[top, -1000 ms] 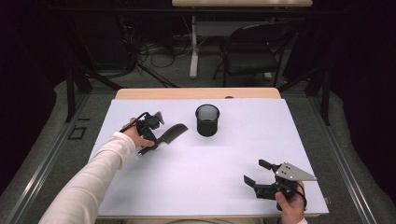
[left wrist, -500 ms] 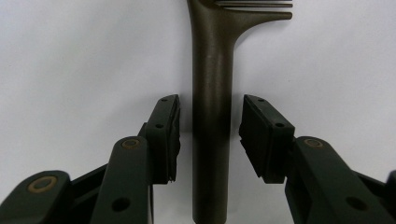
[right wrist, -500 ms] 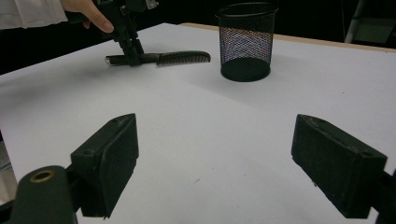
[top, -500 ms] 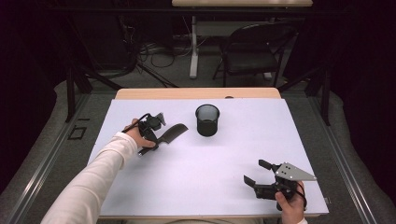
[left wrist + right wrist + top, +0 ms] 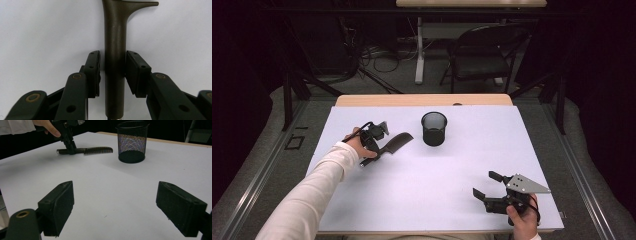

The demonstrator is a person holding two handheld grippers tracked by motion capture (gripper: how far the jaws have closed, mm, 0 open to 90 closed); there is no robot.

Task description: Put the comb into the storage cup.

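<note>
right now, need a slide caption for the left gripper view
Left gripper closing its jaws around the dark comb's handle on the white table.

Left gripper point(image 5: 373, 141) over comb point(image 5: 394, 143) handle, beside mesh cup point(image 5: 434, 128)

Lab or test room, white-topped bench point(image 5: 422, 190) on grey carpet, black curtains all round, loose cables point(image 5: 372, 55) on floor behind, folding chair point(image 5: 484, 55), second table point(image 5: 472, 4) at back, taped floor marker point(image 5: 294, 142)
</note>
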